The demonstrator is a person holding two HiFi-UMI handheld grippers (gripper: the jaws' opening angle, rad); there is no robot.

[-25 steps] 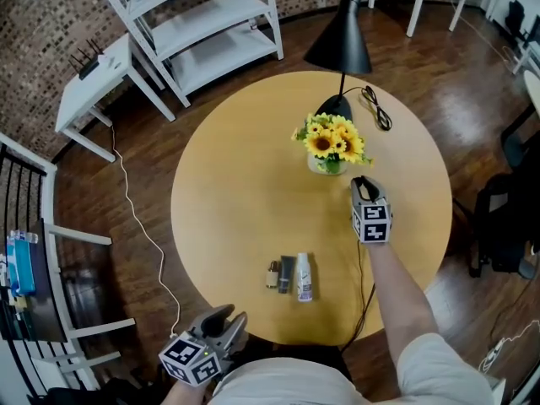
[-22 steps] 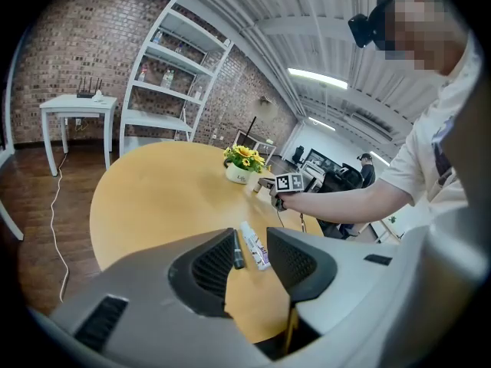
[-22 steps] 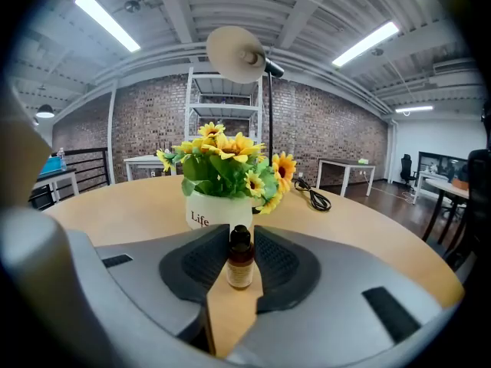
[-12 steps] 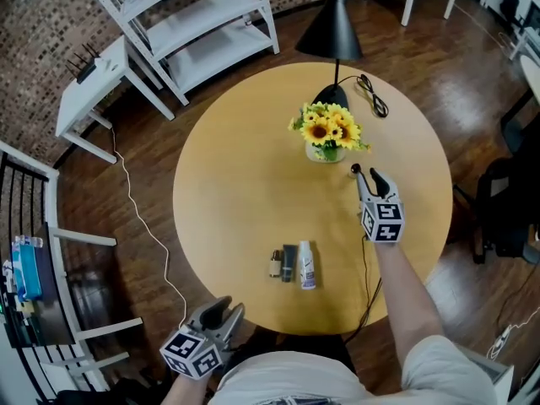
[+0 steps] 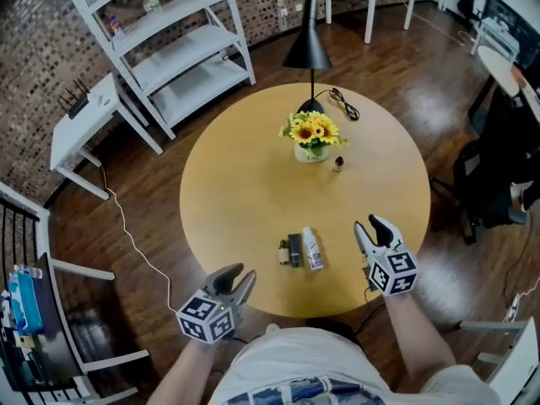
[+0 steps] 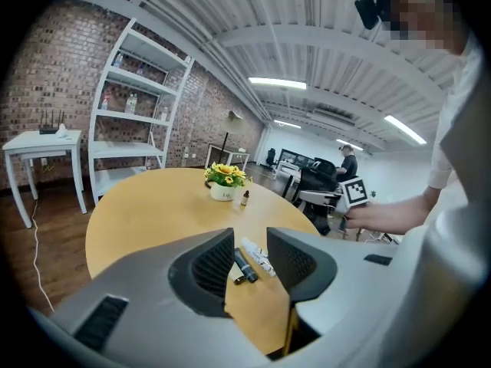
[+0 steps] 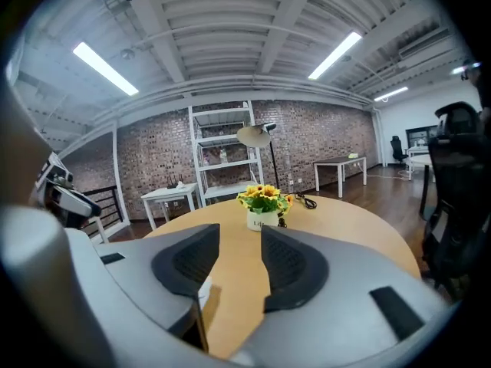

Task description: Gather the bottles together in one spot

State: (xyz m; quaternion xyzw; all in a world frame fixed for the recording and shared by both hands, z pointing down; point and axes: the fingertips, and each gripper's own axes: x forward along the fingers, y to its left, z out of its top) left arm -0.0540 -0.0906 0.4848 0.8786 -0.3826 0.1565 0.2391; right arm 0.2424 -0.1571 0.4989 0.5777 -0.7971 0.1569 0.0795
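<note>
Wood, yellow and round, is the table (image 5: 228,184) under me. Three bottles lie flat on it near my edge, close side by side: a white bottle (image 5: 313,249), a dark bottle (image 5: 294,249) and a little brown bottle (image 5: 283,252). Their long way runs from me toward the flowers (image 5: 310,131), tipped a bit to one side. I cannot tell which way their tops point. One more small bottle (image 5: 338,164) stands up straight far off, just beside the vase (image 5: 310,153), so its long way goes up and down. My left gripper (image 5: 239,277) hangs at the near edge with its jaws apart and nothing in them. My right gripper (image 5: 373,226) is near the edge too, to the right of the three. Its jaws are opening and nothing is between them. I think the job is almost done and the small bottle is the one left. To do it well, I should reach with the right gripper and come in from the side away from the flowers. I should hold the bottle low on its body, not bump the vase, and set it down next to the white bottle.
</note>
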